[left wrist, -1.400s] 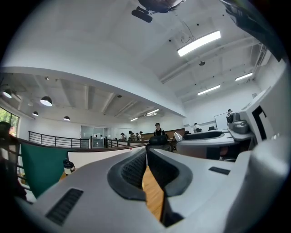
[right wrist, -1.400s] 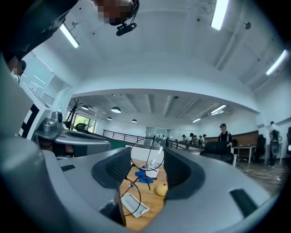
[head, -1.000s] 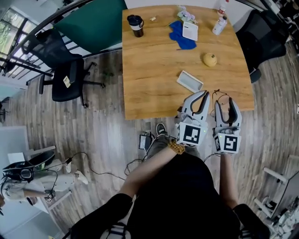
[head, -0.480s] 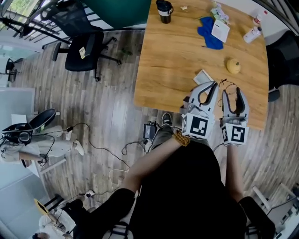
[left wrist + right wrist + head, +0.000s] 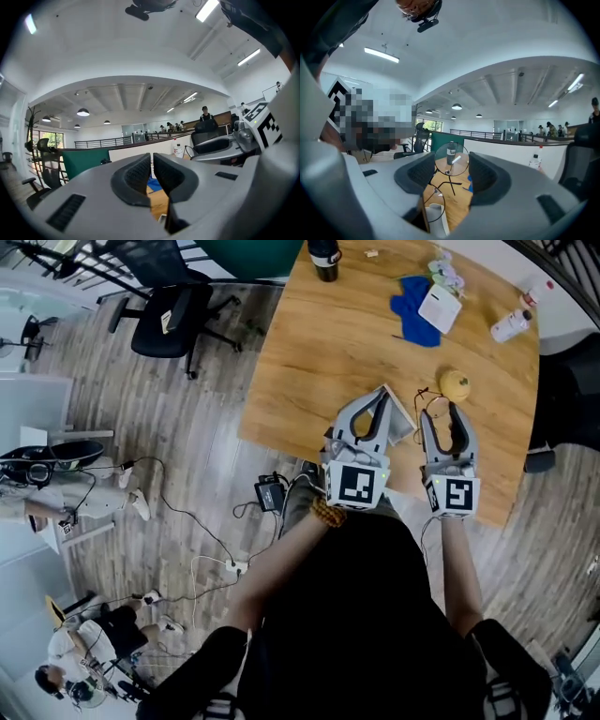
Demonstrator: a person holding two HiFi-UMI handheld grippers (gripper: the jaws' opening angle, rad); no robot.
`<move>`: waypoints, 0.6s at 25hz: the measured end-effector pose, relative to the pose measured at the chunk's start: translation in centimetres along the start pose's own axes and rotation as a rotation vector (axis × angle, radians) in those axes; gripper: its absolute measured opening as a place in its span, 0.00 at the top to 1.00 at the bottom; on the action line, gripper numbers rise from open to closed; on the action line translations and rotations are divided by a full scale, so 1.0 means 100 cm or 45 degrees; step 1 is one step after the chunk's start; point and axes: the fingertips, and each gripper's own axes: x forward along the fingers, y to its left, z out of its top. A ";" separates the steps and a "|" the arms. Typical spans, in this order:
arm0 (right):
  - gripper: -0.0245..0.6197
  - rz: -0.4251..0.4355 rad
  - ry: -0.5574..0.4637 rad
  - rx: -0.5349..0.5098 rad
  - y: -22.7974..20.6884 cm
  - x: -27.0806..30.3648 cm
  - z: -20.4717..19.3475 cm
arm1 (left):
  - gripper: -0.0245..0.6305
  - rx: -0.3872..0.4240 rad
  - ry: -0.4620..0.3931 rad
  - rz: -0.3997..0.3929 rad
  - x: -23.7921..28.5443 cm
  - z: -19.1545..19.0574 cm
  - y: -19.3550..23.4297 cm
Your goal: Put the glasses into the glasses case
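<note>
My right gripper (image 5: 450,169) clasps the thin black wire-framed round glasses (image 5: 452,157); my left gripper (image 5: 152,164) is pinched together, empty, beside the white rectangular glasses case (image 5: 403,421).

- Wooden table (image 5: 319,352): fills the upper centre and right of the head view.
- Black mug (image 5: 323,257): upright, at the top edge.
- Blue cloth (image 5: 411,307): upper right; a white packet (image 5: 439,307) overlaps its right side.
- White bottle (image 5: 511,326): lying flat, far right.
- Yellow fruit (image 5: 455,385): right of centre.
- Glasses case (image 5: 401,416): near the table's lower edge.
</note>
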 end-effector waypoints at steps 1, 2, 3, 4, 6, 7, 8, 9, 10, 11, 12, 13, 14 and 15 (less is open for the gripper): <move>0.61 0.028 0.001 0.001 -0.001 0.002 -0.004 | 0.91 0.005 0.015 0.025 -0.001 -0.003 0.002; 0.61 0.058 0.001 0.000 -0.001 0.004 -0.007 | 0.91 0.004 0.029 0.047 -0.002 -0.007 0.004; 0.61 0.087 -0.003 0.001 0.000 0.005 -0.010 | 0.91 -0.003 0.041 0.067 -0.002 -0.011 0.005; 0.61 0.113 -0.007 0.003 0.001 0.006 -0.012 | 0.91 -0.011 0.050 0.085 -0.002 -0.015 0.006; 0.61 0.160 -0.009 0.018 0.003 0.009 -0.017 | 0.91 -0.015 0.061 0.105 -0.002 -0.021 0.007; 0.61 0.182 -0.007 0.029 0.004 0.010 -0.021 | 0.91 -0.013 0.063 0.110 -0.002 -0.022 0.006; 0.61 0.202 -0.003 0.043 0.004 0.012 -0.024 | 0.91 -0.010 0.065 0.115 -0.002 -0.024 0.005; 0.61 0.225 0.001 0.057 0.005 0.013 -0.028 | 0.91 -0.010 0.066 0.122 -0.002 -0.026 0.005; 0.61 0.251 0.005 0.072 0.006 0.015 -0.033 | 0.91 -0.014 0.068 0.132 -0.002 -0.028 0.004; 0.61 0.281 0.010 0.086 0.008 0.016 -0.037 | 0.91 -0.025 0.073 0.144 -0.002 -0.032 0.004; 0.61 0.312 0.014 0.099 0.010 0.018 -0.042 | 0.91 -0.043 0.080 0.155 -0.003 -0.035 0.004; 0.61 0.340 0.019 0.109 0.012 0.019 -0.046 | 0.91 -0.064 0.085 0.164 -0.003 -0.038 0.004; 0.61 0.365 0.024 0.117 0.014 0.021 -0.050 | 0.91 -0.077 0.089 0.171 -0.003 -0.040 0.005; 0.61 0.387 0.031 0.120 0.016 0.024 -0.054 | 0.91 -0.083 0.090 0.176 -0.003 -0.040 0.006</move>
